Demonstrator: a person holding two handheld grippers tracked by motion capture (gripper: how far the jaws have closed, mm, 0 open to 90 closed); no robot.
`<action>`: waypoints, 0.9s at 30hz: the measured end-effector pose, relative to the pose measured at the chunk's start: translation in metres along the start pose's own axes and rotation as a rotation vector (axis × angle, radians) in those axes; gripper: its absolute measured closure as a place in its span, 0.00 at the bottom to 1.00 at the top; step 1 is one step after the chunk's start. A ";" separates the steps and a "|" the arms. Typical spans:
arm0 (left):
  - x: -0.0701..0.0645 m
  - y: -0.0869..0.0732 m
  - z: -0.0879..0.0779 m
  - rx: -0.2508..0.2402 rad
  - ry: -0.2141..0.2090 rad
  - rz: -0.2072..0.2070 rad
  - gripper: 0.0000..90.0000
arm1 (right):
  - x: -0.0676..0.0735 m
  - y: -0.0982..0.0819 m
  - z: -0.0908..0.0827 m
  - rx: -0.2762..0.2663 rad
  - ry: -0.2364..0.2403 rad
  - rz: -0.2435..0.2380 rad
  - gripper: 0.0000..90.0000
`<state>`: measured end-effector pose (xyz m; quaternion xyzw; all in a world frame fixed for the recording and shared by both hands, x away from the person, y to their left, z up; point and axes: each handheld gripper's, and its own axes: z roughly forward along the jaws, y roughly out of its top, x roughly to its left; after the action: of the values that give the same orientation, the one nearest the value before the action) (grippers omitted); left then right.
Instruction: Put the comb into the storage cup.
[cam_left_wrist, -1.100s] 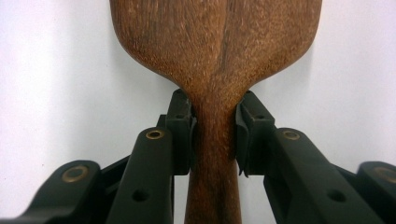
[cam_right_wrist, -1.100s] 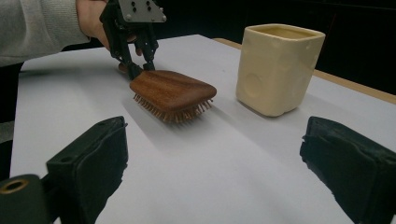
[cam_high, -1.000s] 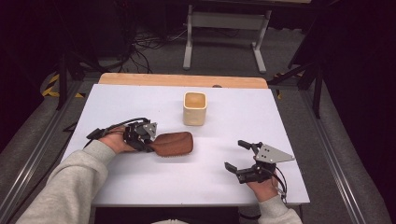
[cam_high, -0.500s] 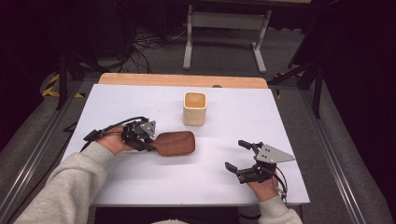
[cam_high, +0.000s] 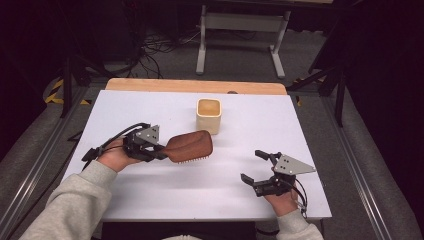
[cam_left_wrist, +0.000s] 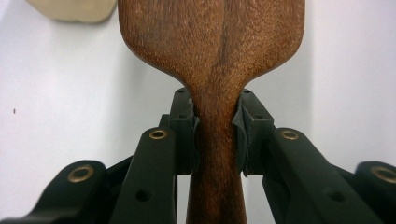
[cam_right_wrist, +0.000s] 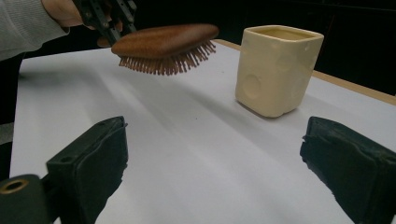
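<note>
Left gripper (cam_high: 159, 152) clamps the wooden hairbrush (cam_high: 190, 145) by its neck, left of frame centre, head pointing right toward the cream cup (cam_high: 208, 115) just beyond; right gripper (cam_high: 254, 167) idles, jaws wide apart.

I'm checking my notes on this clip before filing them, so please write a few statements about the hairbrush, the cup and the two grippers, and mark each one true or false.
1. The left gripper is clamped on the handle of the brown wooden hairbrush. True.
2. The hairbrush lies flat on the white table. False: the right gripper view shows it lifted clear, bristles pointing down.
3. The right gripper holds the cream ceramic cup. False: its jaws stand open and hold nothing, apart from the cup.
4. The cup stands upright on the table. True.
5. The hairbrush is inside the cup. False: it is in the air beside the cup.
</note>
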<state>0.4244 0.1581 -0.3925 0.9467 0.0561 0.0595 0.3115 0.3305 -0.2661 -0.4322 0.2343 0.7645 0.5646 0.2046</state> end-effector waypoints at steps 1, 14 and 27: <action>-0.002 0.000 -0.002 -0.018 0.003 0.002 0.81 | 0.000 0.000 0.000 0.001 0.000 -0.001 0.08; -0.024 -0.002 -0.015 -0.200 0.041 -0.034 0.81 | 0.001 0.000 0.001 0.005 0.005 0.000 0.08; -0.042 -0.020 -0.011 -0.375 0.099 -0.125 0.81 | 0.001 0.000 0.002 0.004 0.009 0.003 0.08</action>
<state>0.3798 0.1748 -0.3992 0.8627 0.1179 0.0957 0.4824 0.3309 -0.2634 -0.4330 0.2331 0.7662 0.5645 0.1999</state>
